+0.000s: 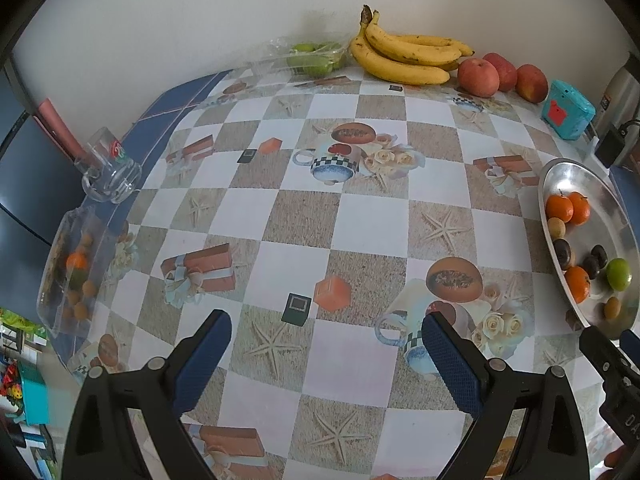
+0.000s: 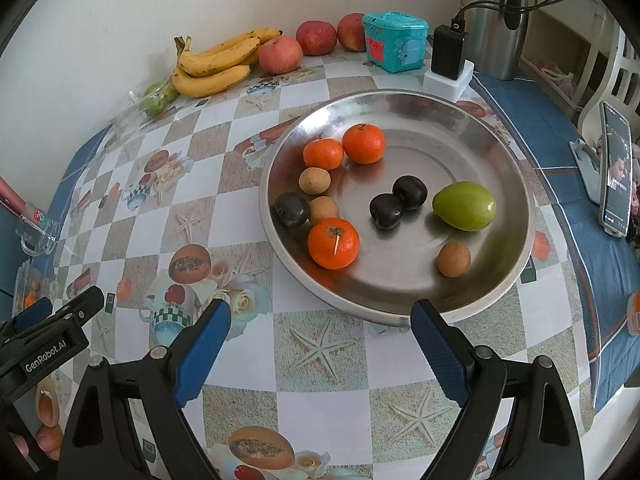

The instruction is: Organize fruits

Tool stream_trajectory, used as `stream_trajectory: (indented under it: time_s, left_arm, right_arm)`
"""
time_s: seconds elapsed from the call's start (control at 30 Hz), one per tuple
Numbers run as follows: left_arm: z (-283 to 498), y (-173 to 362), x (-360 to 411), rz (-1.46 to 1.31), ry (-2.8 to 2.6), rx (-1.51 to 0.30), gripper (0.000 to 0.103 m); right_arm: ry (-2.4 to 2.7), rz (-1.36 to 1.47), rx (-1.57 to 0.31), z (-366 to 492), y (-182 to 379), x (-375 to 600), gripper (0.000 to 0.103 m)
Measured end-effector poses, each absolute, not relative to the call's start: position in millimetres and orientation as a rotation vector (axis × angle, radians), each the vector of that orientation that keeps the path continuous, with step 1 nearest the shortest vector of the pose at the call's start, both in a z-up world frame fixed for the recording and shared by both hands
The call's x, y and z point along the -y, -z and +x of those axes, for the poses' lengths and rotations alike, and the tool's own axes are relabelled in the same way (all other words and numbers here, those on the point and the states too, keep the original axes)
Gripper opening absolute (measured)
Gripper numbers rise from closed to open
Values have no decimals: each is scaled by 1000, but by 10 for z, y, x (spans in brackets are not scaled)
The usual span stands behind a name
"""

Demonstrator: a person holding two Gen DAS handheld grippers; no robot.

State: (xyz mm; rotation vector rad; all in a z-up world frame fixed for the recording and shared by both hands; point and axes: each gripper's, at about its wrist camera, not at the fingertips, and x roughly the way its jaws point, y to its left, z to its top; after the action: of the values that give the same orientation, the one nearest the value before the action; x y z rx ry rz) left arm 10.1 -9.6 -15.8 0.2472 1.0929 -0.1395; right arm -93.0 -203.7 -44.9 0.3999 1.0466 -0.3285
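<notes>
Both claws, left claw (image 1: 326, 360) and right claw (image 2: 320, 354), stand open and empty. Mixed fruit lies in the steel plate (image 2: 500, 280) near the tabletop's right edge; the nearest mandarin (image 2: 333, 243) should be approached from above, pads straddling it, clear of the neighbouring dark plum (image 2: 291, 210).

Plain pale wall (image 1: 180, 20), perhaps daylit

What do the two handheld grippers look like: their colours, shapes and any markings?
Both the left gripper and the right gripper have black, triangular, cut-out arms with silver pivot bolts. Each ends in two flat fingers faced with blue, finely textured pads. The left one's body carries white "GenRobot.AI" lettering.
</notes>
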Motion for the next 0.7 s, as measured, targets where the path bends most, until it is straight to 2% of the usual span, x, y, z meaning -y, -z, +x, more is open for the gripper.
stream_trajectory:
  time_s: [0.7]
  left_arm:
    - [109, 190, 76, 241, 132, -1110, 98]
  right_arm:
    - [326, 395, -1049, -934, 467, 2018, 92]
